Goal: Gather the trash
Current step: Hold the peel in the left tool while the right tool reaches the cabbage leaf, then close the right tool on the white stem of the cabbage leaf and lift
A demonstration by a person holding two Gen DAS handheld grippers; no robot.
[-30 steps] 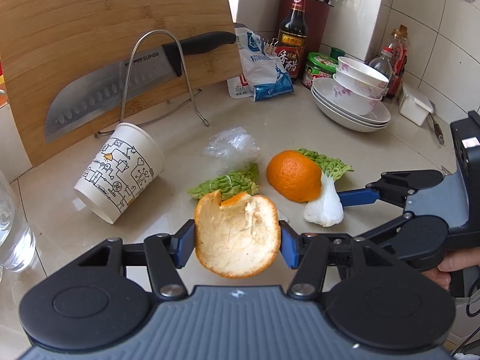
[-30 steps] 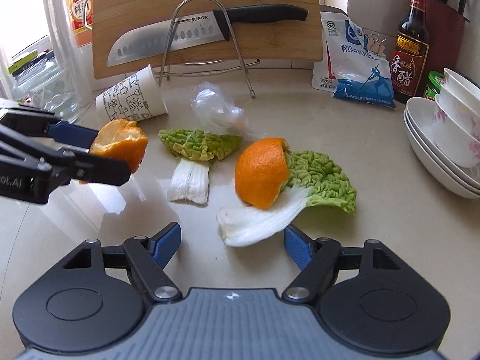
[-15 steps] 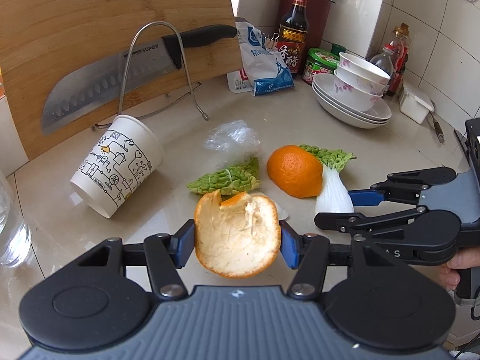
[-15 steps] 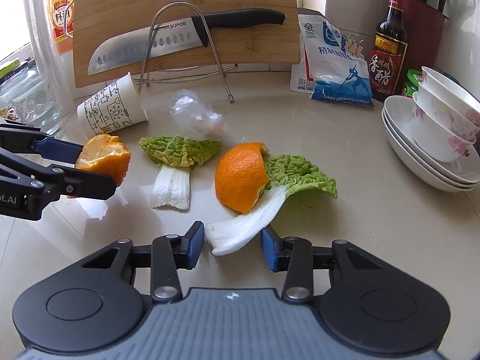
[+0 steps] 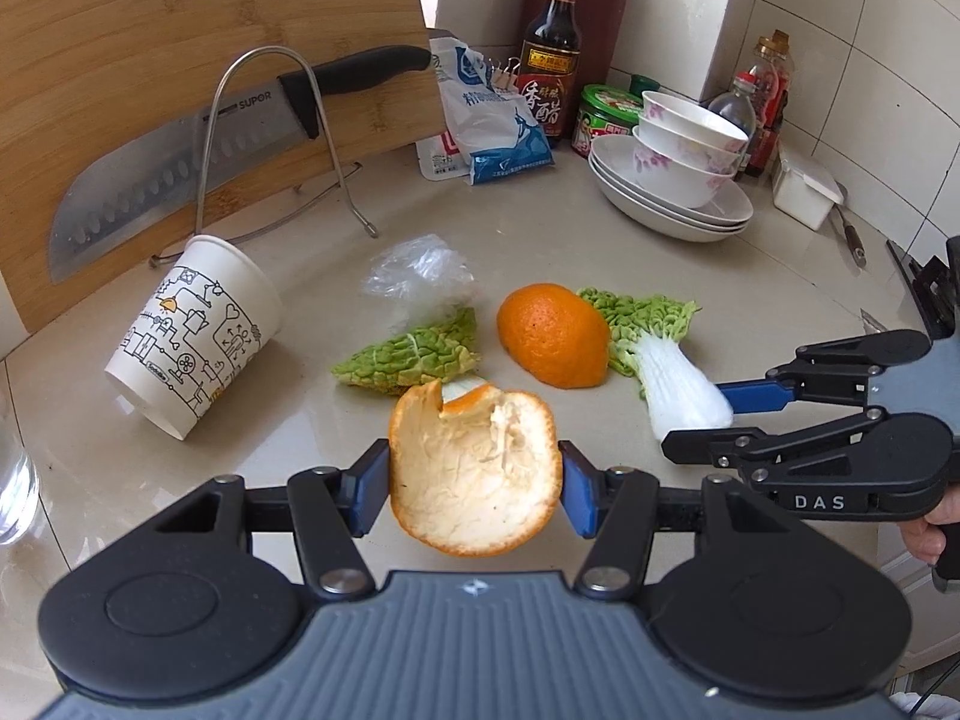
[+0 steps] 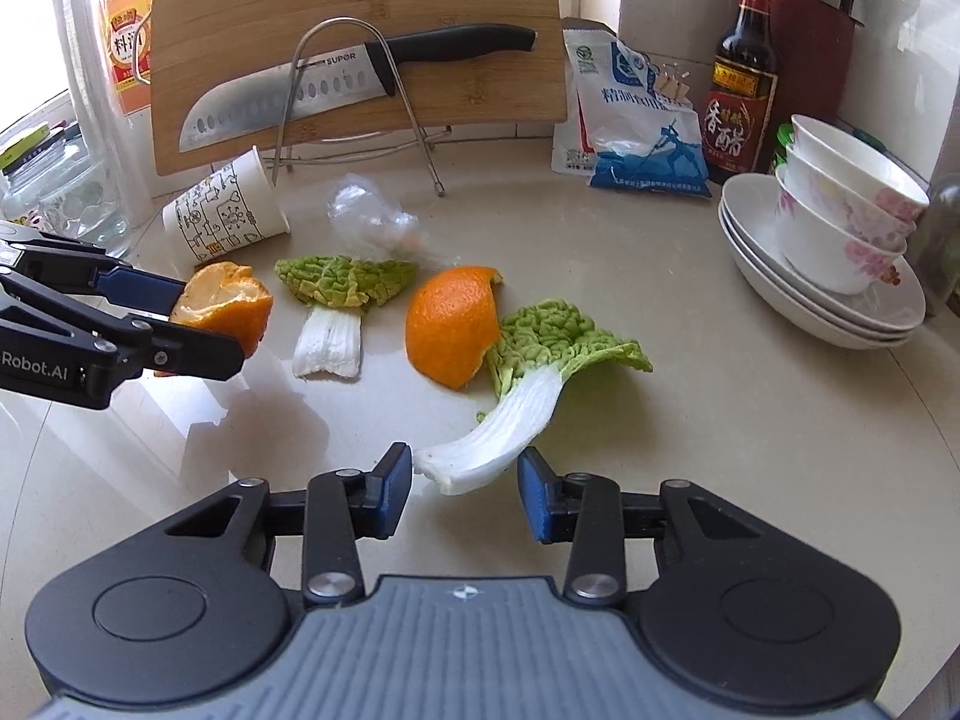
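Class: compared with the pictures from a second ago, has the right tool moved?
Yes. The right tool has advanced along the beige countertop toward the white stalk of the green cabbage leaf, which now lies between its narrowed blue fingers.

two orange peels (image 5: 474, 480) (image 5: 551, 336), two cabbage leaves (image 6: 540, 360) (image 6: 342, 300), one paper cup (image 5: 195, 339).
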